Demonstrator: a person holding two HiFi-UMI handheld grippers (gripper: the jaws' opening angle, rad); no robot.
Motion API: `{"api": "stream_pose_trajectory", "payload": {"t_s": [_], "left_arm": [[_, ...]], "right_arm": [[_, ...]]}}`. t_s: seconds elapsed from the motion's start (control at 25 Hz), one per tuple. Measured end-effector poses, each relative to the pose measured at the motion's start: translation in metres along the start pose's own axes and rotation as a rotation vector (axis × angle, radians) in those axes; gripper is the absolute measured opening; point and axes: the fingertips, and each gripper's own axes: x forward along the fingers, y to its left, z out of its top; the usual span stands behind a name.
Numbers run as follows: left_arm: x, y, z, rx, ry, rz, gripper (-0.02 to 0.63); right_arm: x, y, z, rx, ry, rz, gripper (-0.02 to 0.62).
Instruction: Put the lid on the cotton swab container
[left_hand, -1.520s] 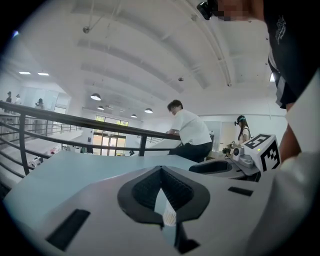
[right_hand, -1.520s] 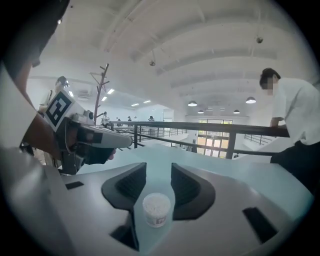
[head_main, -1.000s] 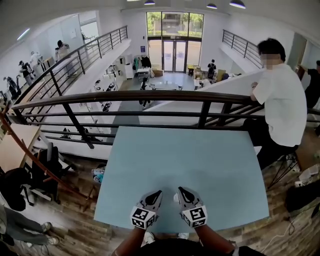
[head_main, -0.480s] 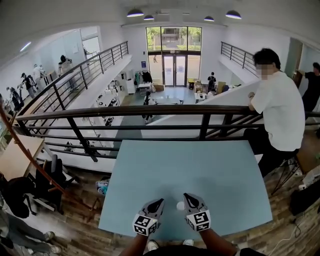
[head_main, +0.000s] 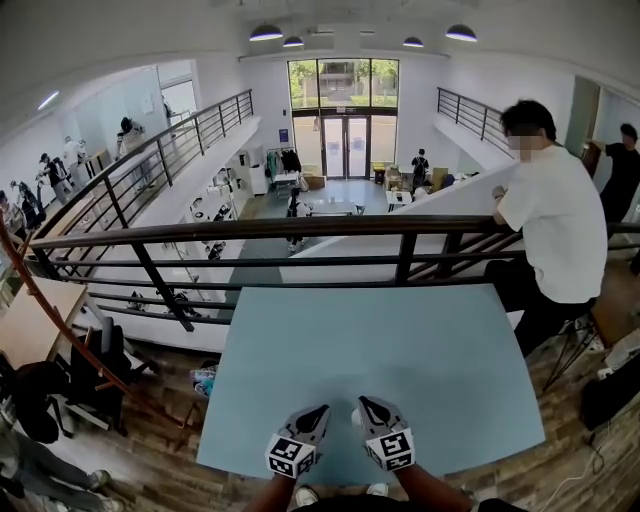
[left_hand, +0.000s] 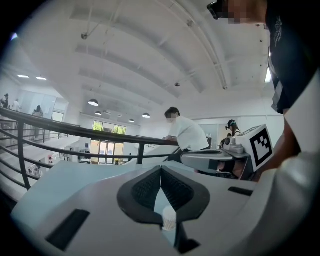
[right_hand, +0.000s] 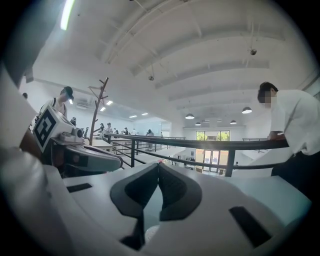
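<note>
Two tools, left tool (head_main: 320, 411) and right tool (head_main: 366, 404), jaws together and empty, flank a small white container (head_main: 354, 414) at the desk's (head_main: 400, 340) near edge; capped or not, too small to tell.

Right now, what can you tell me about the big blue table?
The table is a big flat rectangle with a plain, pale blue, matte top. Its far edge sits beside the dark railing, and wooden floor shows around it. The left gripper and right gripper hang over its near edge, jaws together.
</note>
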Motion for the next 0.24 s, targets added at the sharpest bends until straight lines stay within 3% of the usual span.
{"api": "stream_pose_trajectory", "payload": {"t_s": [0.24], "left_arm": [[0.0008, -0.0046, 0.0042, 0.023, -0.004, -0.031, 0.011]], "right_arm": [[0.0038, -0.0002, 0.0004, 0.019, 0.007, -0.014, 0.02]]}}
